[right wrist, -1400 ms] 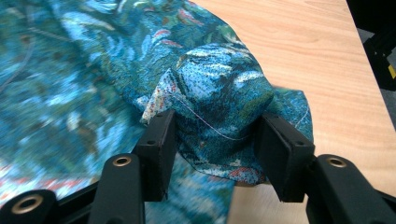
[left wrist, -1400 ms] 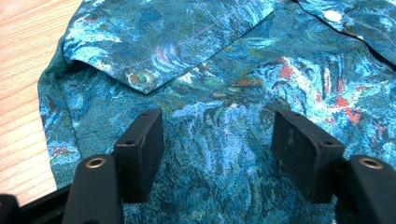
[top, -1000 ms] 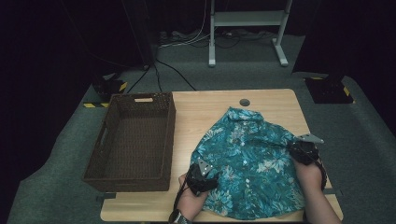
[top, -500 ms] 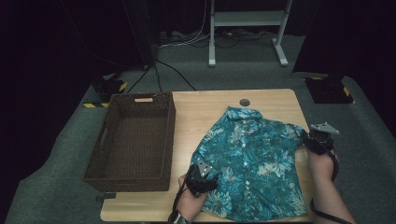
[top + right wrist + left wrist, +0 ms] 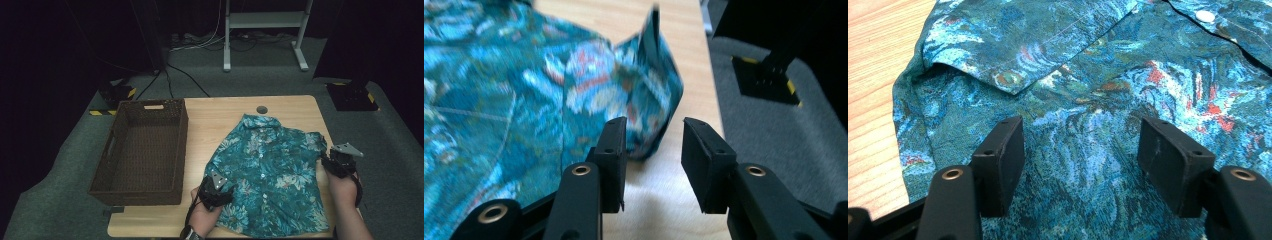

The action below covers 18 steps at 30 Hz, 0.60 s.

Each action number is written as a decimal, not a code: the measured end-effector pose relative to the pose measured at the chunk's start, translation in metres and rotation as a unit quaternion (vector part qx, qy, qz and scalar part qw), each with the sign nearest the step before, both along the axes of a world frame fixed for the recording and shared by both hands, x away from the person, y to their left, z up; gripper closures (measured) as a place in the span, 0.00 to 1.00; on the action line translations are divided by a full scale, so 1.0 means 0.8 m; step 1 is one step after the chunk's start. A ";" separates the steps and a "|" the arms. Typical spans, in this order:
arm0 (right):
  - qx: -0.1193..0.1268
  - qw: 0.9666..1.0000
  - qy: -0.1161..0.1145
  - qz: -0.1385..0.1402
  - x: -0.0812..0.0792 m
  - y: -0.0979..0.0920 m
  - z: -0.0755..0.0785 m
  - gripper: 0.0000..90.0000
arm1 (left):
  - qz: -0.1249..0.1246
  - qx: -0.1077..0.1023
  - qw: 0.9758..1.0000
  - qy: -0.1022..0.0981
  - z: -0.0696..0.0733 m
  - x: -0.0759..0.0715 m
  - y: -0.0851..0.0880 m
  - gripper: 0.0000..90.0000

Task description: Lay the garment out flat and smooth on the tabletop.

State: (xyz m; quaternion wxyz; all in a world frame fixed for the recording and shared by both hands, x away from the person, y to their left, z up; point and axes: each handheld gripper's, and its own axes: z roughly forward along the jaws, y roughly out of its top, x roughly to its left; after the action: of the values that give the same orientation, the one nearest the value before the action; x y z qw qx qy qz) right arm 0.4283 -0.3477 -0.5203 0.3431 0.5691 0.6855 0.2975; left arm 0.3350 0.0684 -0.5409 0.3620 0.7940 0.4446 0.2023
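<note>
1. My right fingers (image 5: 651,160) have just been opening; they're parted a bit with bare wood between them, and the shirt's sleeve stands bunched just past the tips.
2. My left fingers (image 5: 1093,165) are spread wide over the hem, pads not pinching any cloth.
3. The teal floral button-up shirt (image 5: 272,172) lies flat on the light wooden counter (image 5: 215,120).
4. A dark brown woven basket (image 5: 120,150) sits to its left.

Shirt (image 5: 270,175): thin woven cloth, matt, teal floral print, small glossy plastic buttons. Bench (image 5: 215,115): pale wood, smooth, faint grain. Basket (image 5: 142,150): dark brown wicker, rough weave. Claw pads (image 5: 1003,160): black, matt, slightly scuffed, with brass-look rivets. Floor (image 5: 75,165): grey carpet, coarse.
</note>
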 end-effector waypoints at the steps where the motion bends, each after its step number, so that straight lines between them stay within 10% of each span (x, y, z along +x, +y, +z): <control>1: 0.003 1.000 0.003 -0.002 0.001 0.000 -0.003 0.68 | 0.000 0.000 1.000 0.000 0.000 0.000 0.000 0.39; 7: 0.012 1.000 0.013 -0.020 0.014 0.000 -0.013 0.71 | 0.000 0.000 1.000 0.000 0.000 0.000 0.000 0.39; 11: 0.003 1.000 0.016 -0.025 0.019 0.000 -0.016 0.98 | 0.000 0.000 1.000 0.000 0.000 0.000 0.000 0.39; 18: -0.012 0.999 -0.009 -0.043 0.024 -0.016 0.006 0.99 | 0.000 0.000 1.000 0.000 0.000 0.000 0.000 0.39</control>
State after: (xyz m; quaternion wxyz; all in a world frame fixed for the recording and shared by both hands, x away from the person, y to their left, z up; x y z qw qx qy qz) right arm 0.4476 -0.3606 -0.5158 0.3685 0.5910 0.6608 0.2797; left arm 0.3350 0.0683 -0.5409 0.3623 0.7939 0.4446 0.2020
